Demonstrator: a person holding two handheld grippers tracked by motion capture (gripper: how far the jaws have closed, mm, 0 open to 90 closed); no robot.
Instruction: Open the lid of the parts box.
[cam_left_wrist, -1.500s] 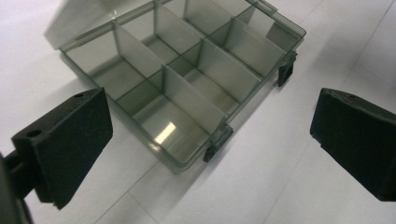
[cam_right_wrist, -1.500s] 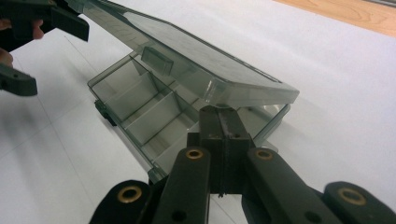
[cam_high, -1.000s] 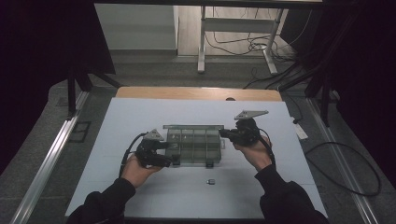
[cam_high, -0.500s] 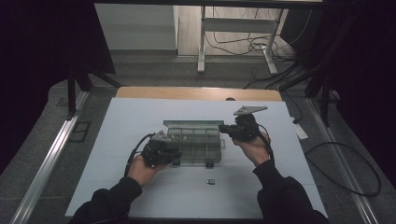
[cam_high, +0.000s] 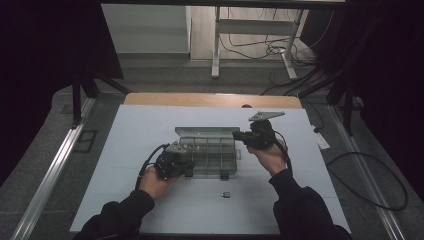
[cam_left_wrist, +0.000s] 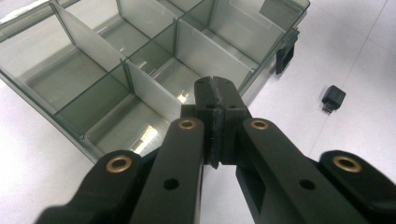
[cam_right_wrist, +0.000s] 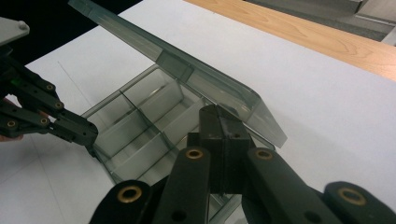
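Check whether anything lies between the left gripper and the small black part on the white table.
Nothing visible does. The small black rectangular part lies alone on the white table, beside the clear plastic compartment box. The left gripper, jaws just closed on nothing, sits at the box's corner with bare tabletop between.

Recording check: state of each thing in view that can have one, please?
Compartment box: open, compartments empty.
Box lid: raised, tilted back.
Box latch: unfastened.
Left gripper: jaws have just closed; shut, nothing visible between them.
Right gripper: shut at the box's edge.
Small black part: lying loose on the table.
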